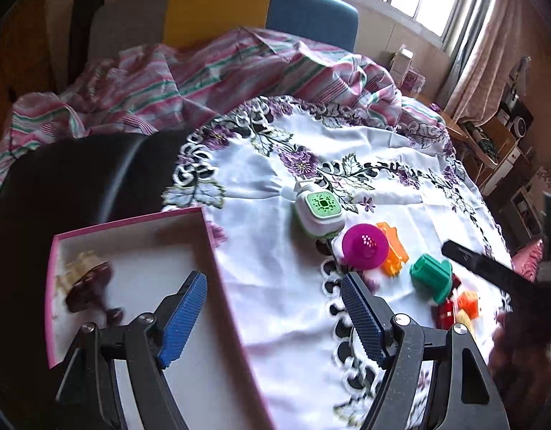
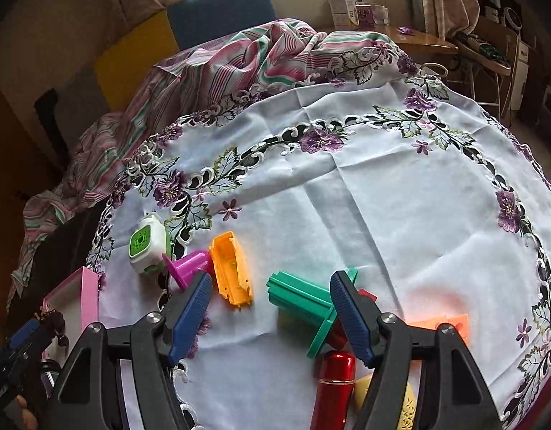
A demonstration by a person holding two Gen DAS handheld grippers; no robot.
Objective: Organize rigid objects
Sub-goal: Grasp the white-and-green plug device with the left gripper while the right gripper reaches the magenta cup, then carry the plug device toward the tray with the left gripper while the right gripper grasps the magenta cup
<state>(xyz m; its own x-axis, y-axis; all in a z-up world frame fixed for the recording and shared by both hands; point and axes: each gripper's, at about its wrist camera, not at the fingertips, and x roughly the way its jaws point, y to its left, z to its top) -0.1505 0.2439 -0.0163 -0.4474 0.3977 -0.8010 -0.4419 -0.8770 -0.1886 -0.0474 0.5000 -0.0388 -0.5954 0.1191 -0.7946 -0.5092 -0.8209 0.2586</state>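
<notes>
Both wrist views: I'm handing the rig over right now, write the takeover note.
Left gripper: open, empty, over the pink box's right wall.
Right gripper: open, empty, over the green mould, not gripping it.
Done: a blurred dark piece and a pale piece lie in the box.
Left on the tablecloth: white-and-green cube, magenta piece, orange mould, green mould, red cylinder, a yellow piece, another orange piece.
Likely next: grasp the green mould, carry it to the box.
</notes>
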